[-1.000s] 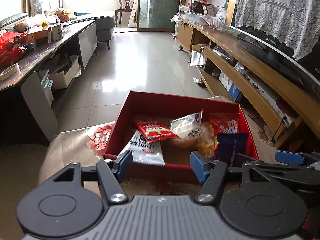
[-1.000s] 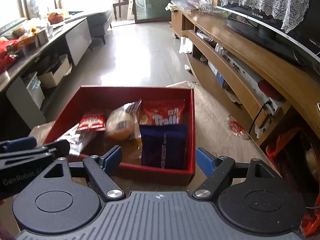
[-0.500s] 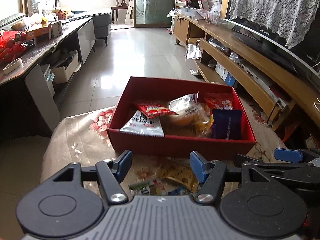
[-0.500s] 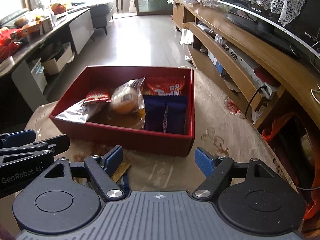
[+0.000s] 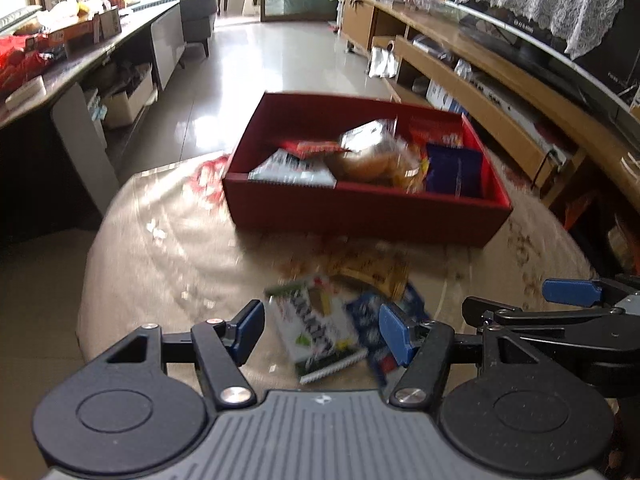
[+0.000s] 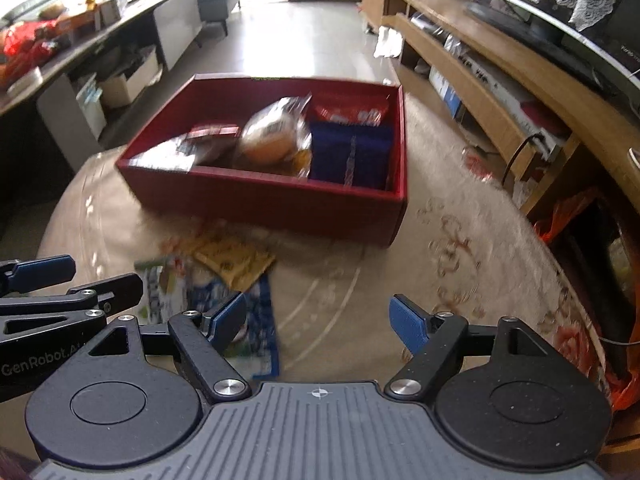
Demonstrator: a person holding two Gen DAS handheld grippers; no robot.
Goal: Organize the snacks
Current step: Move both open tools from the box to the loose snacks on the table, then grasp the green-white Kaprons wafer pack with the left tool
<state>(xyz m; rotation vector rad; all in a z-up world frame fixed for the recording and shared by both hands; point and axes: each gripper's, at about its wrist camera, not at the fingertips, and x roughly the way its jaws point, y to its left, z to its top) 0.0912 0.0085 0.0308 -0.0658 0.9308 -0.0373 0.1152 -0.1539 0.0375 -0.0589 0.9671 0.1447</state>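
Note:
A red box (image 5: 360, 212) (image 6: 256, 200) stands on the round table and holds several snack packets, among them a bun in clear wrap (image 6: 276, 140) and a dark blue packet (image 6: 352, 152). Three loose packets lie on the cloth in front of the box: a green-white one (image 5: 308, 324) (image 6: 160, 284), a blue one (image 5: 372, 328) (image 6: 256, 316) and a yellow one (image 5: 372, 272) (image 6: 232, 260). My left gripper (image 5: 322, 330) is open and empty, above the green-white packet. My right gripper (image 6: 316, 320) is open and empty, to the right of the packets.
The table has a beige flowered cloth (image 6: 460, 248). A long wooden TV shelf (image 5: 480, 92) runs along the right. A dark counter (image 5: 80, 52) with clutter stands at the left. Tiled floor (image 5: 260, 60) lies beyond the table.
Both grippers have pulled back from the red box toward the near side of the table. The loose packets in front of the box have come into view under the left gripper.

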